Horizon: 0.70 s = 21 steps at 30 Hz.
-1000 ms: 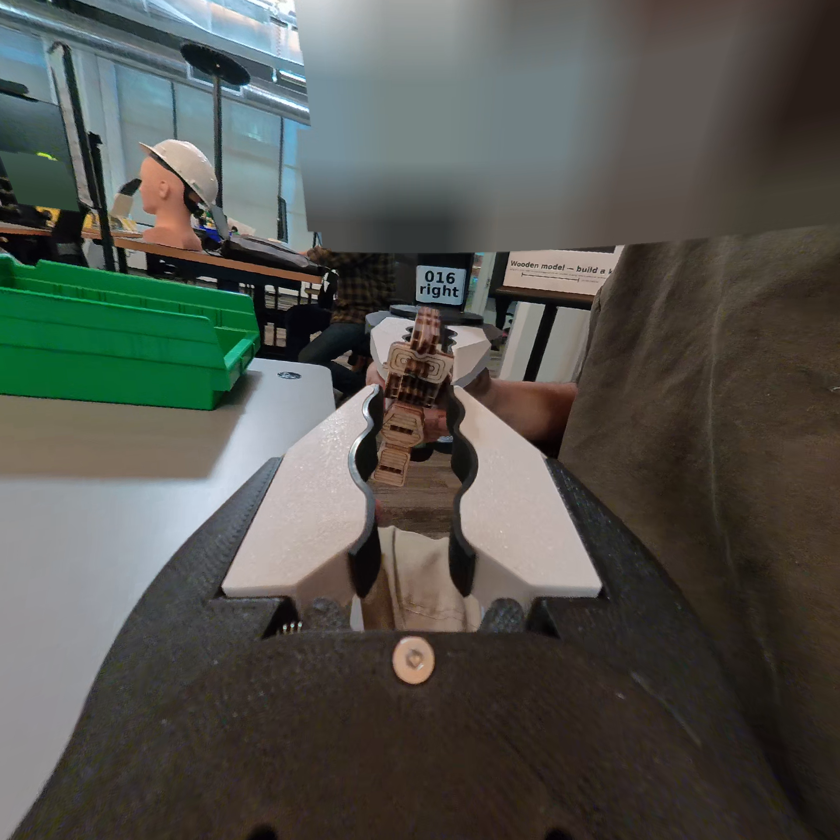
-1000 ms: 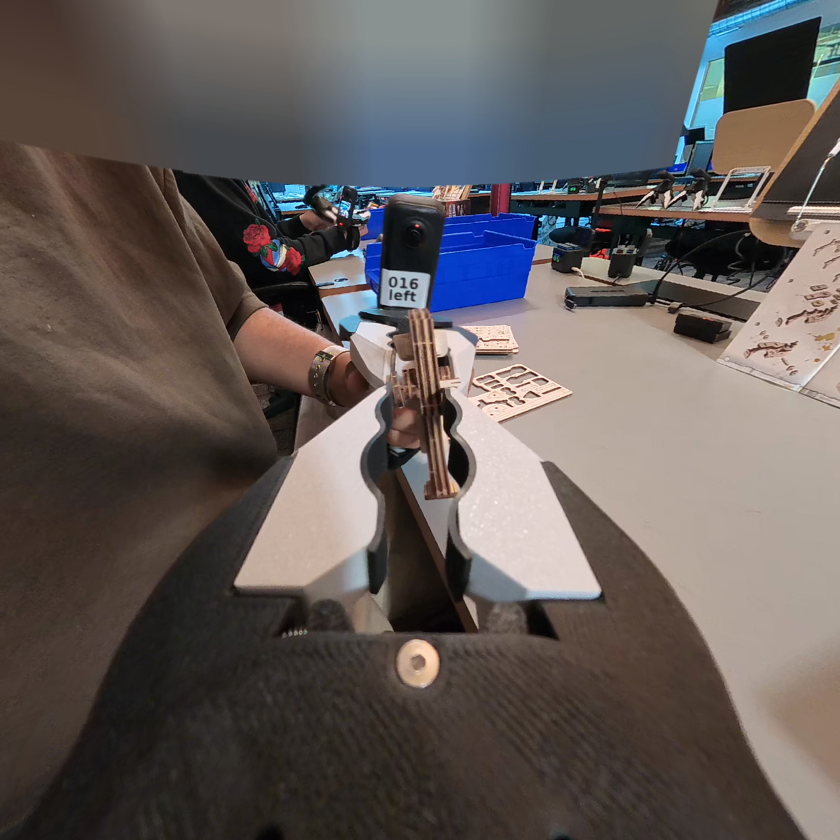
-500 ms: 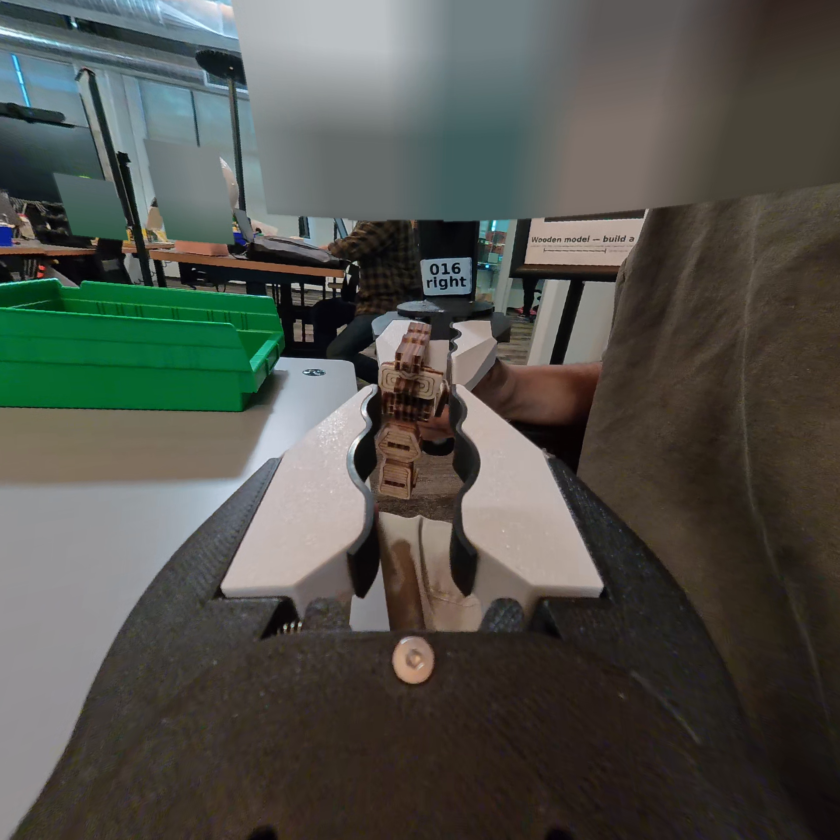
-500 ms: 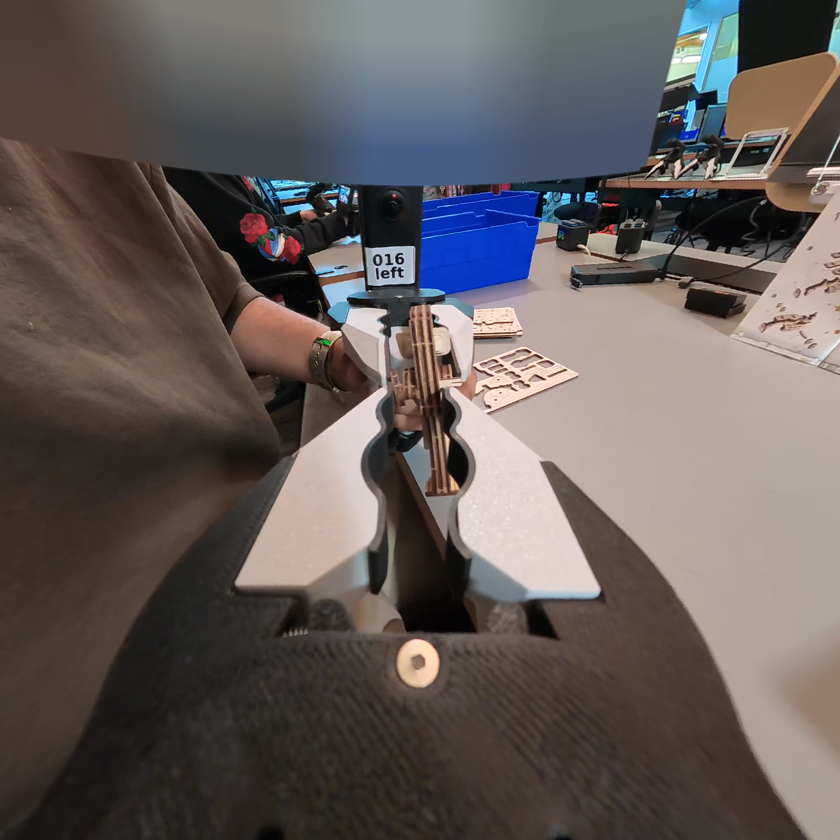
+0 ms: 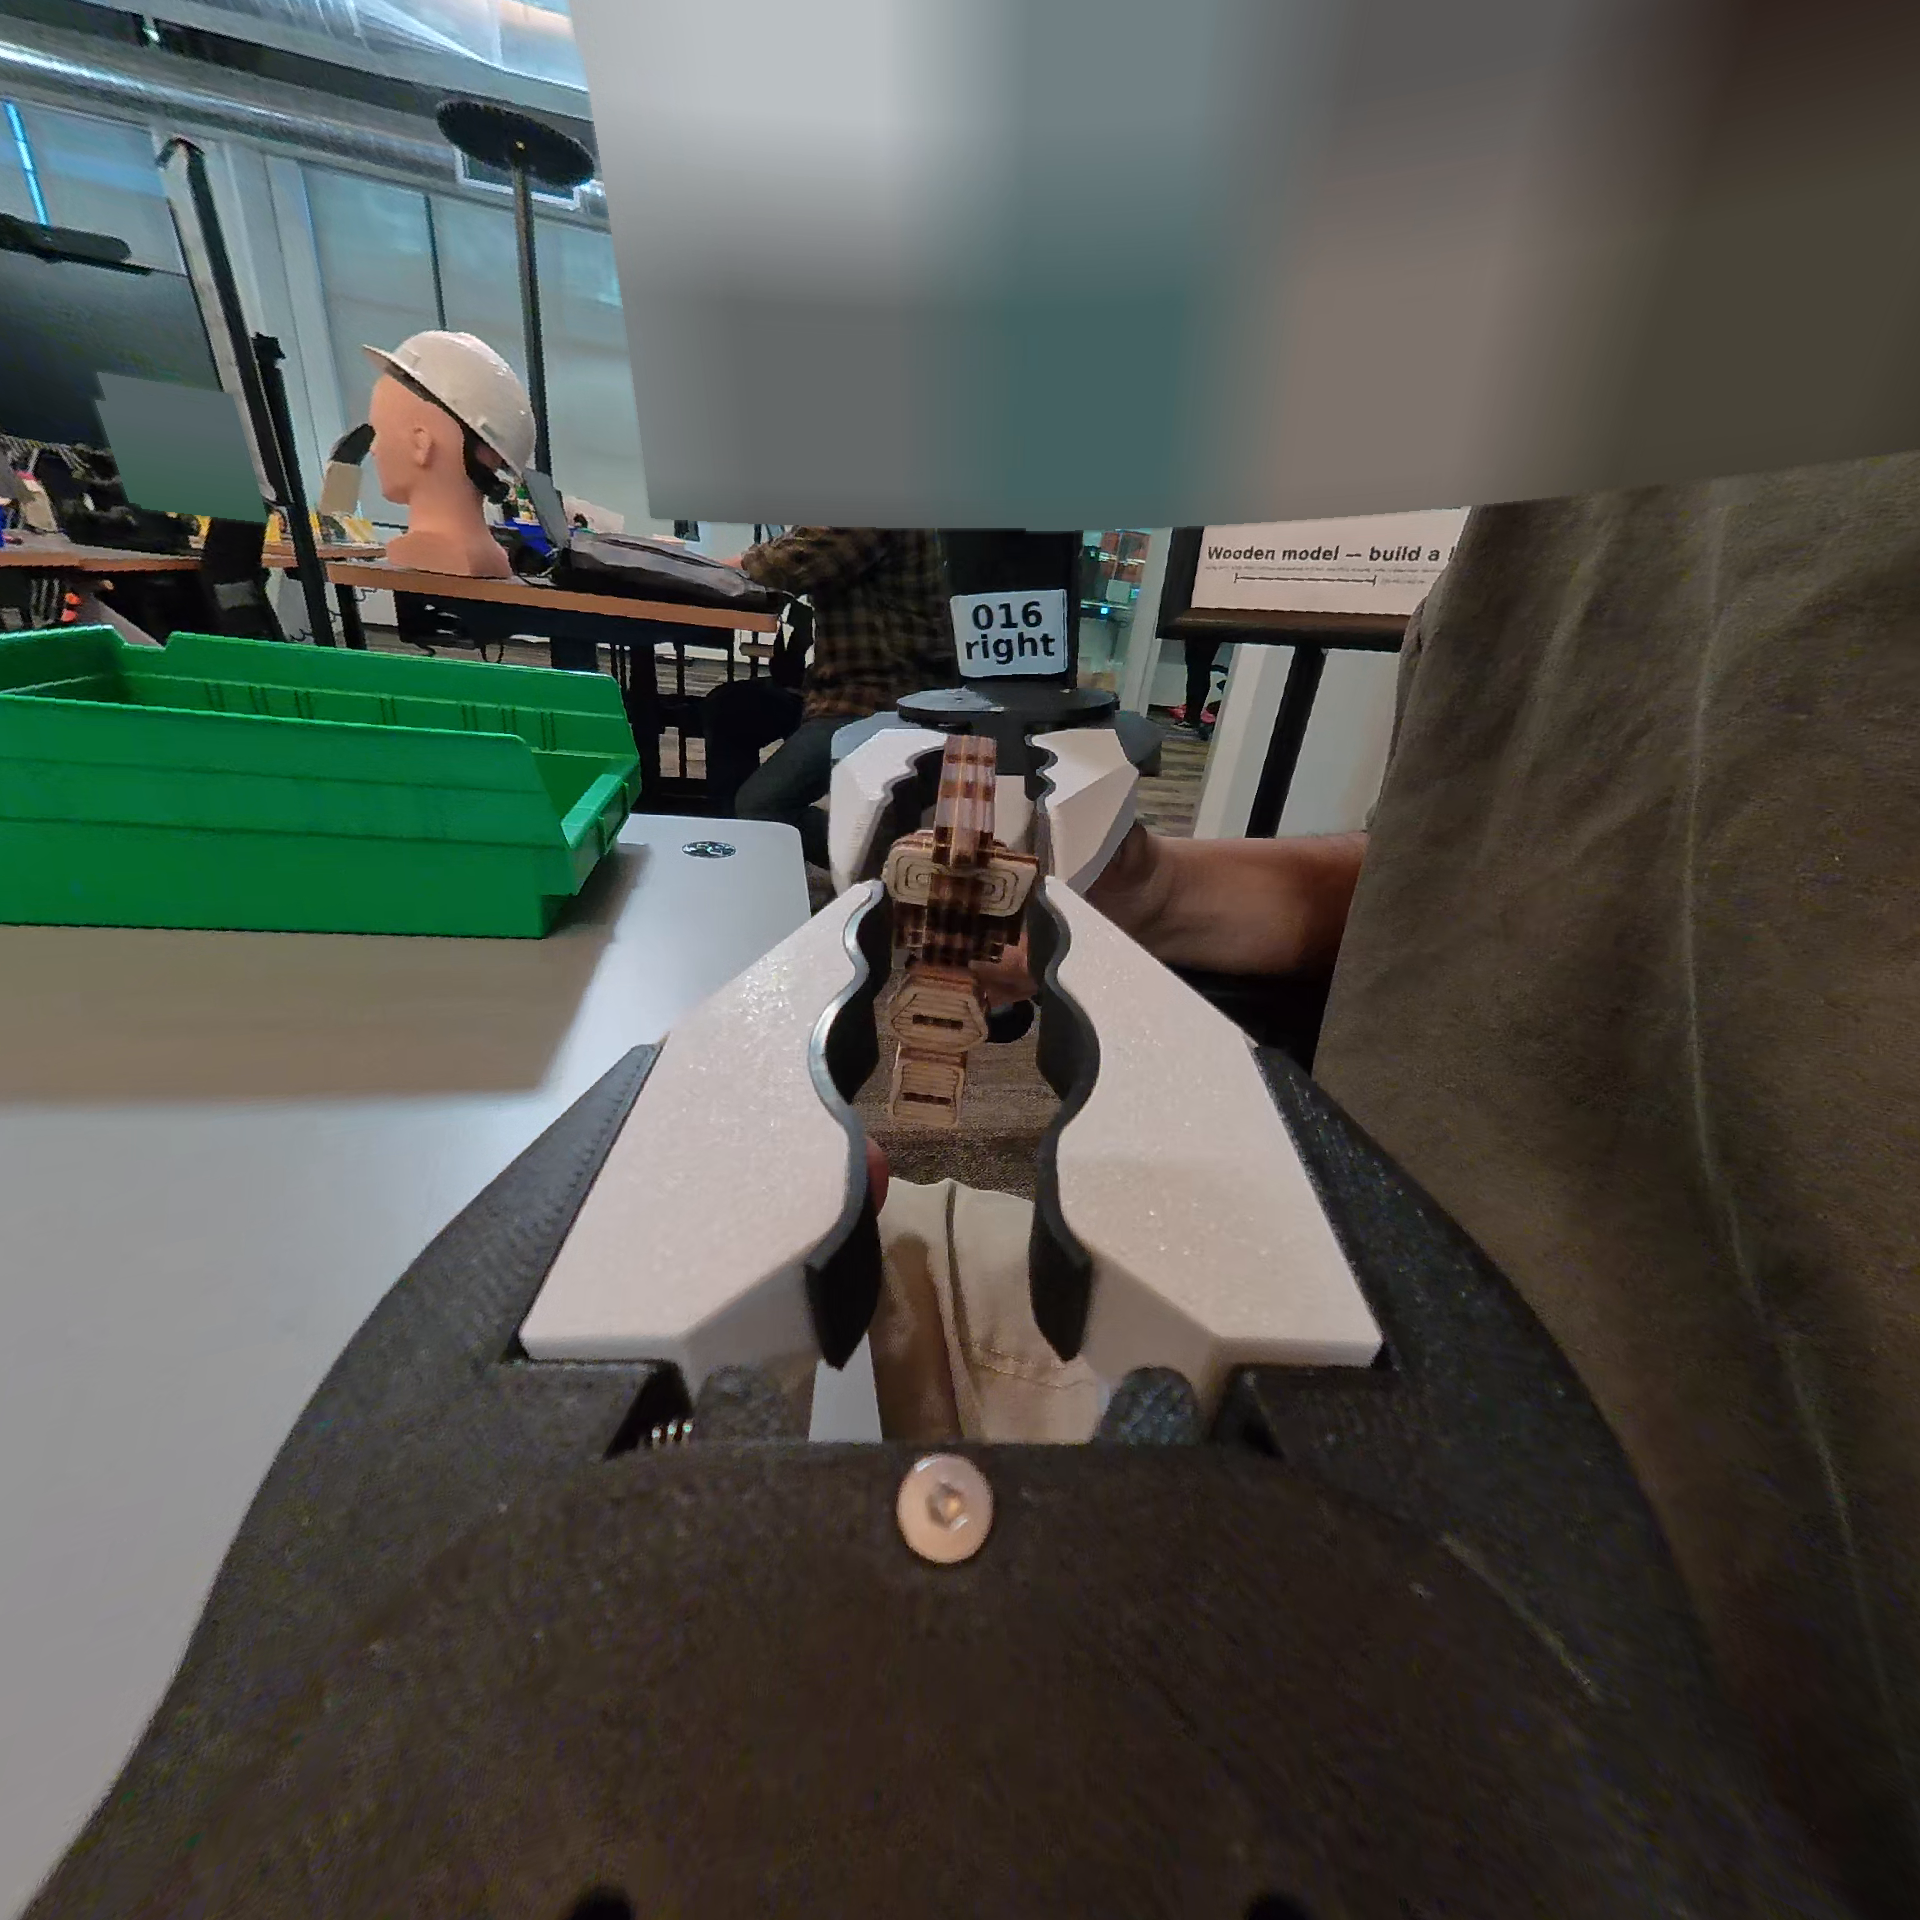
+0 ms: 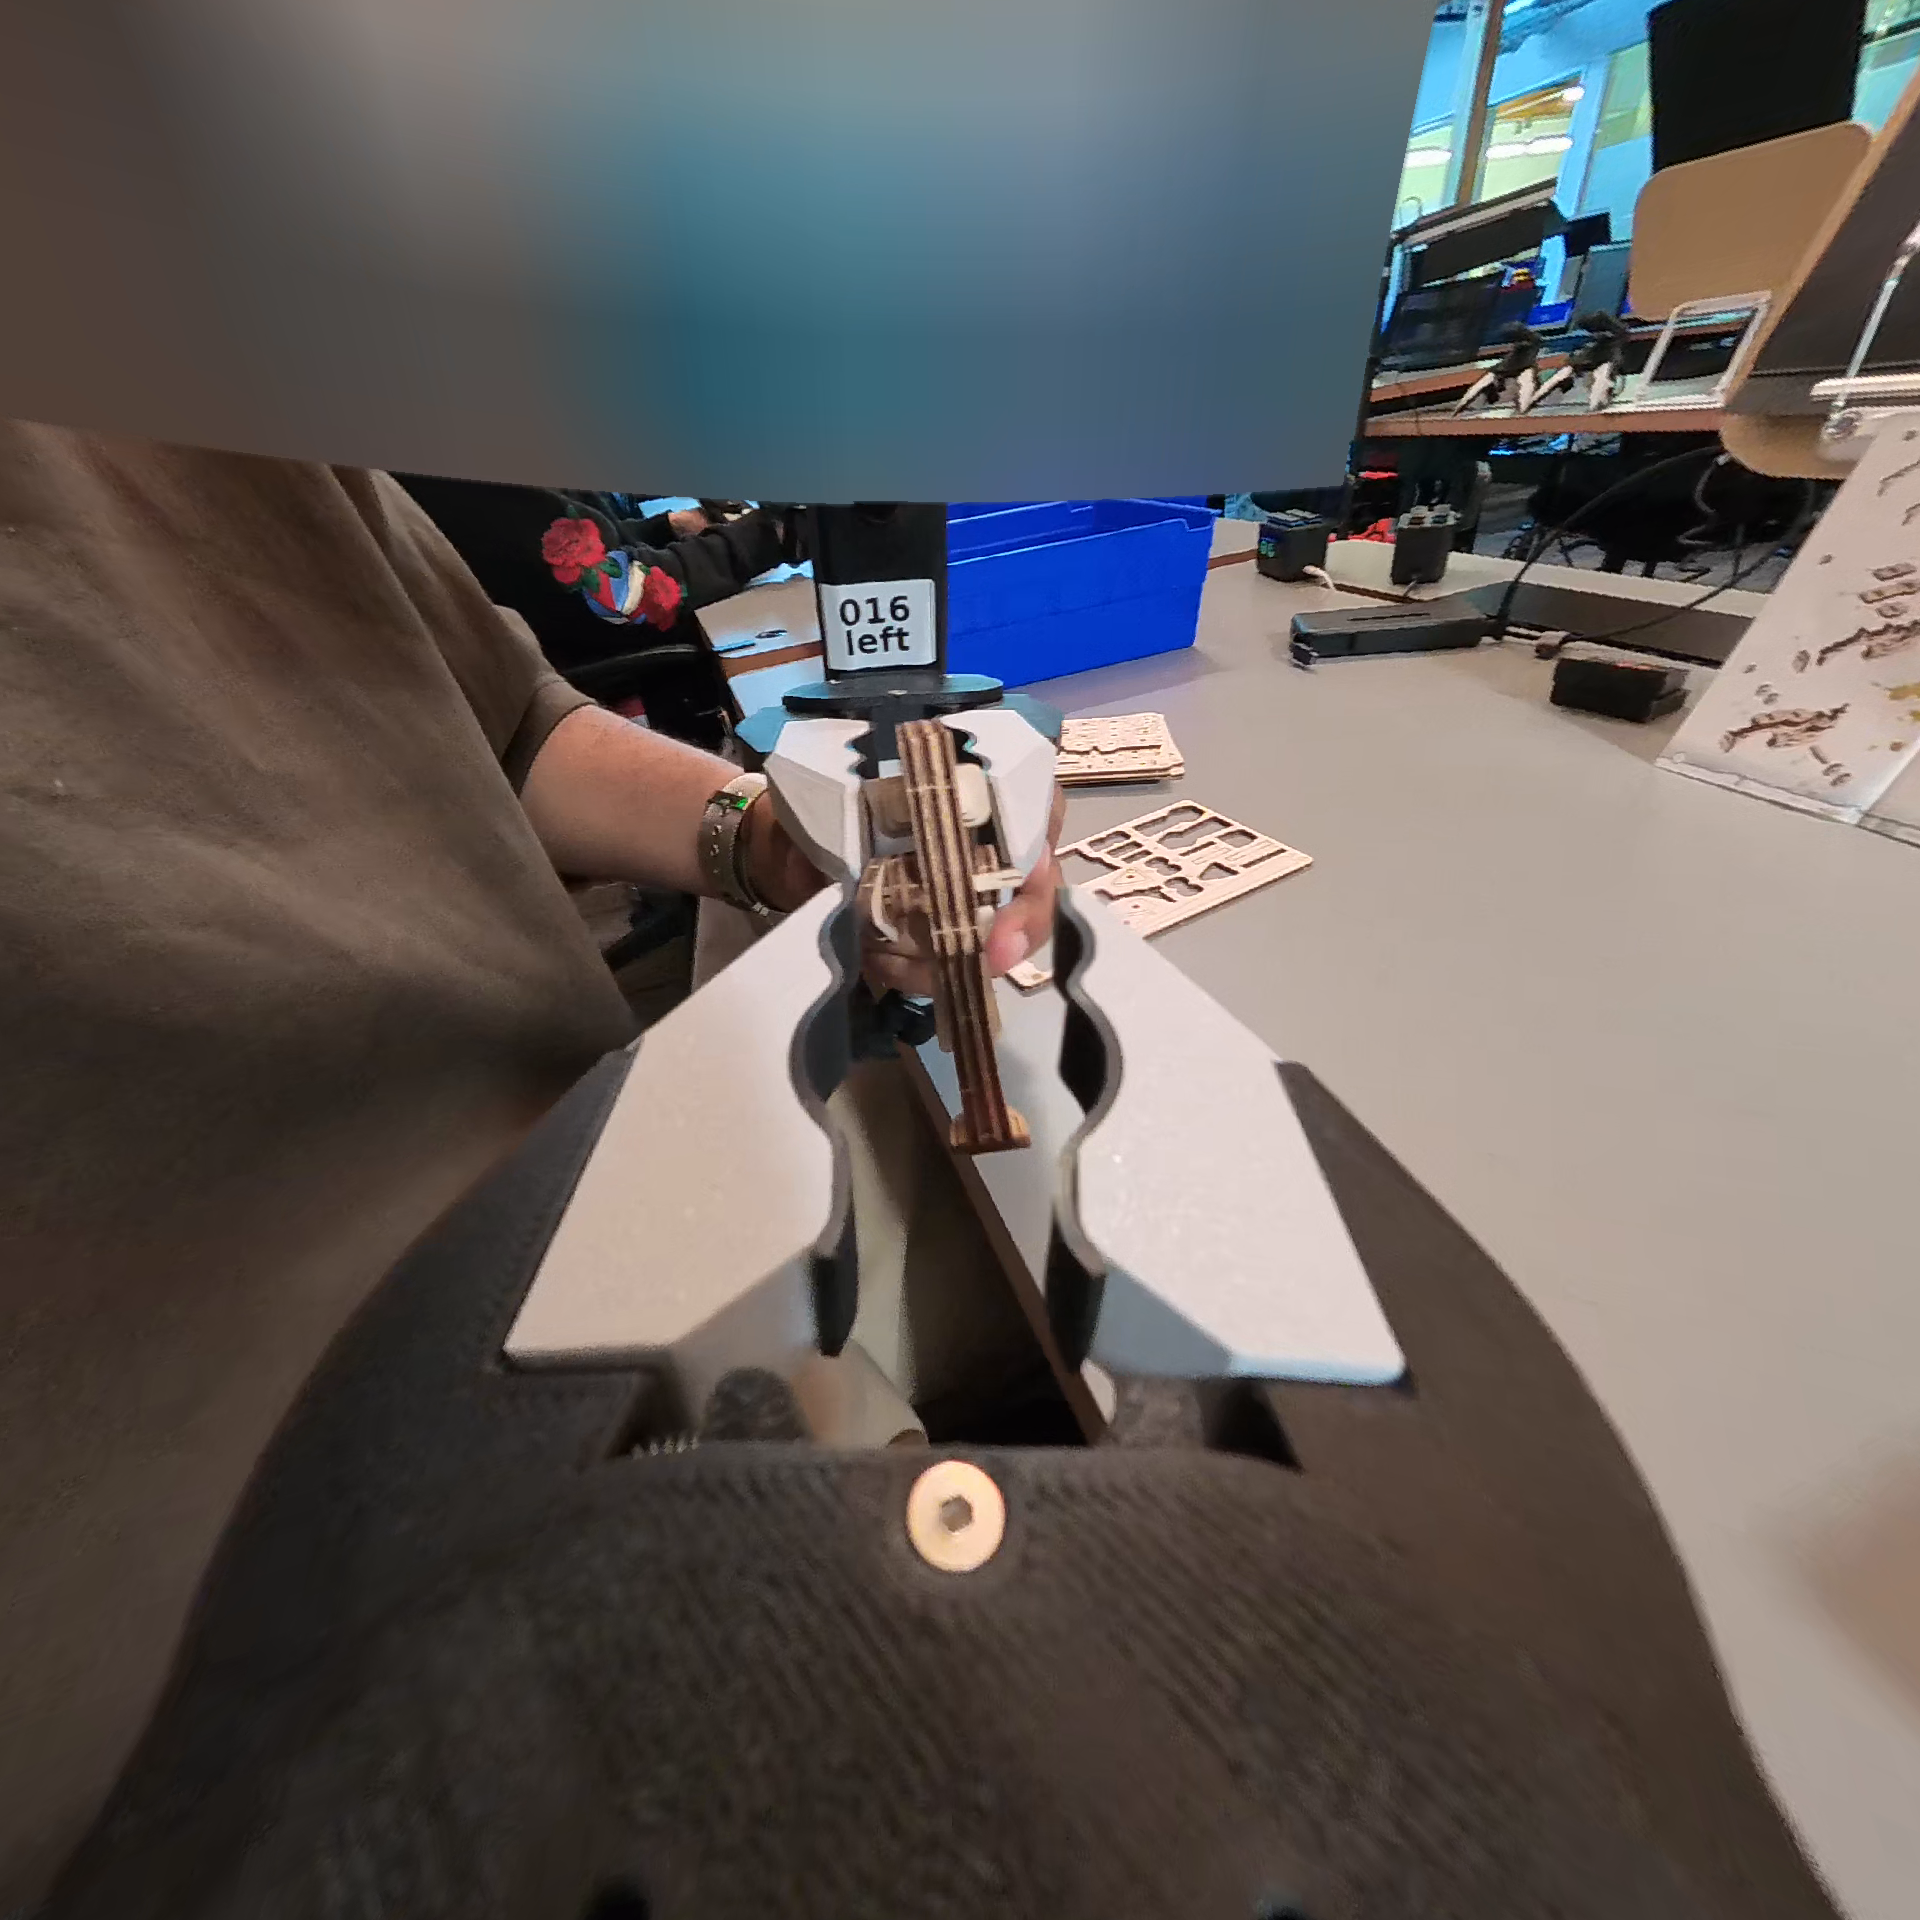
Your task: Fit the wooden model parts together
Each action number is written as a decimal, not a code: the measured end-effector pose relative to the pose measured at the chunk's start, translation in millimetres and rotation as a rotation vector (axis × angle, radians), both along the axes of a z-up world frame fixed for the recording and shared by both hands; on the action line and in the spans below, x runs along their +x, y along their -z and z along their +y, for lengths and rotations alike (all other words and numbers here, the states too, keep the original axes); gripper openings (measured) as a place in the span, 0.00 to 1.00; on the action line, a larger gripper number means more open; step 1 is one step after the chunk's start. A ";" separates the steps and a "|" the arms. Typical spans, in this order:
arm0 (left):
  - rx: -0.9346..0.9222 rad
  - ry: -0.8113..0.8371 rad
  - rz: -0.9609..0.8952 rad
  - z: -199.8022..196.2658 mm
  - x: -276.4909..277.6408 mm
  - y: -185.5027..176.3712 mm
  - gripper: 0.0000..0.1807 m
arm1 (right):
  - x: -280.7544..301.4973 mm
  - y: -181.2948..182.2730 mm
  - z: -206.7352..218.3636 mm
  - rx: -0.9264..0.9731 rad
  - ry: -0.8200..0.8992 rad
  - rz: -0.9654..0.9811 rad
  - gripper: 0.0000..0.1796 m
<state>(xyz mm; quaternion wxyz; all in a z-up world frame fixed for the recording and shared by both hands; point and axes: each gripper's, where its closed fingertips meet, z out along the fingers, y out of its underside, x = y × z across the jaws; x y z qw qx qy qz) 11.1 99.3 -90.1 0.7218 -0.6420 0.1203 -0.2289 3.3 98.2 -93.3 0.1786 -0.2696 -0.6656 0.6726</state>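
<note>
A small layered wooden model [image 5: 951, 935] hangs in the air between my two grippers, which face each other above the table edge. My left gripper [image 5: 956, 899] is shut on the model's wide cross piece. It shows from the far side in the right wrist view [image 6: 914, 800]. My right gripper [image 6: 945, 904] has its jaws apart on either side of the model's long strip [image 6: 961, 997], with gaps showing. In the left wrist view the right gripper [image 5: 977, 790] sits behind the model's upper end. A person's fingertip [image 6: 1013, 940] shows behind the model.
The grey table [image 6: 1507, 1039] holds two punched wooden part sheets [image 6: 1184, 873] [image 6: 1122, 748], a blue bin [image 6: 1070, 592], black devices [image 6: 1392, 629] and a propped instruction sheet [image 6: 1818, 675]. A green bin [image 5: 312, 810] stands at the left. The person's torso [image 5: 1662, 1039] is close by.
My right gripper's jaws have spread wider around the model. My left gripper keeps its grip. Both views have shifted slightly.
</note>
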 end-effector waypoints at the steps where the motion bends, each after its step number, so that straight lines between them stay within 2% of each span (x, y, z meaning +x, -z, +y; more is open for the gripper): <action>1: -0.001 0.001 -0.001 0.0 0.1 0.3 0.12 | 0.8 -0.4 -0.8 0.003 -0.004 0.005 0.18; 10: -0.016 0.015 0.016 0.7 4.5 4.0 0.12 | 1.2 -4.3 -0.2 -0.005 0.006 0.023 0.14; 14: -0.015 0.009 0.011 1.0 2.6 3.9 0.12 | 2.4 -2.9 0.5 0.003 -0.007 0.013 0.21; 21: -0.016 0.023 -0.007 0.0 2.5 3.1 0.12 | 4.7 -0.7 1.4 0.016 -0.024 0.008 0.20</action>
